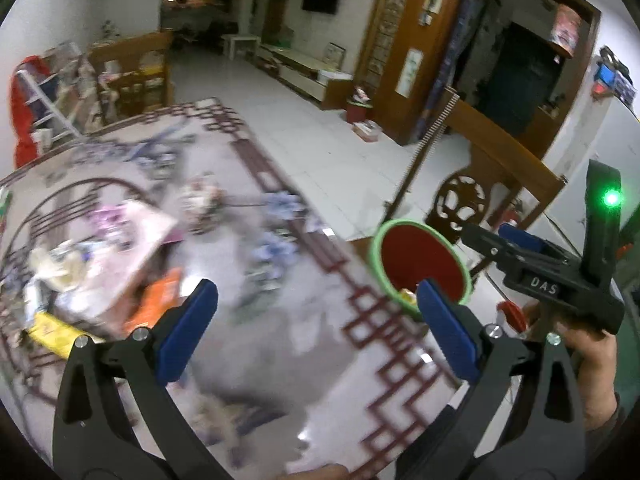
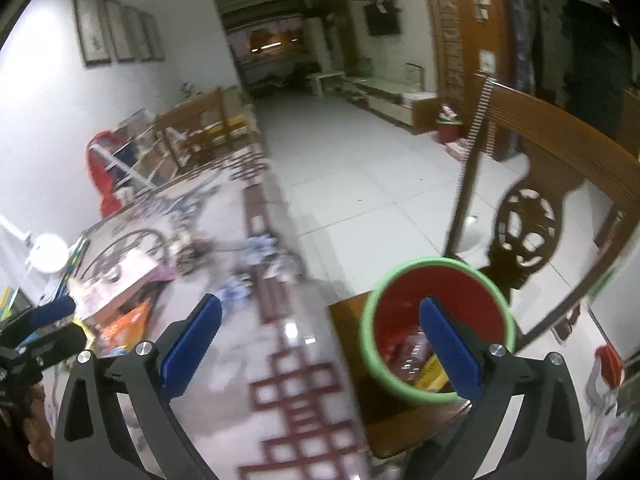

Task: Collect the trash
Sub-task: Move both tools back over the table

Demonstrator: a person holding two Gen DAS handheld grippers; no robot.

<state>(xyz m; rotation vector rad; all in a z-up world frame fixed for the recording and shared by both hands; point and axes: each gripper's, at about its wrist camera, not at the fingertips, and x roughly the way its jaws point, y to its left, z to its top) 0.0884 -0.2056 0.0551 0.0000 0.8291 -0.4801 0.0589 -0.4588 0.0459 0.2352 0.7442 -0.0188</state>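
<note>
A red trash bin with a green rim [image 2: 438, 324] stands on a wooden chair seat beside the table; wrappers lie inside it. It also shows in the left wrist view [image 1: 420, 266]. A pile of trash [image 1: 80, 276] with an orange packet [image 1: 154, 304] and a yellow wrapper lies on the table's left side; it shows in the right wrist view [image 2: 120, 312] too. My left gripper [image 1: 316, 332] is open and empty above the table. My right gripper [image 2: 320, 344] is open and empty, over the table edge next to the bin; it also shows in the left wrist view [image 1: 504, 246].
The patterned glossy table [image 1: 280, 360] has a dark red border. A carved wooden chair back [image 2: 552, 184] rises behind the bin. A second red bin [image 1: 359, 108] stands on the tiled floor by a wooden pillar. Shelves and a red garment are at far left.
</note>
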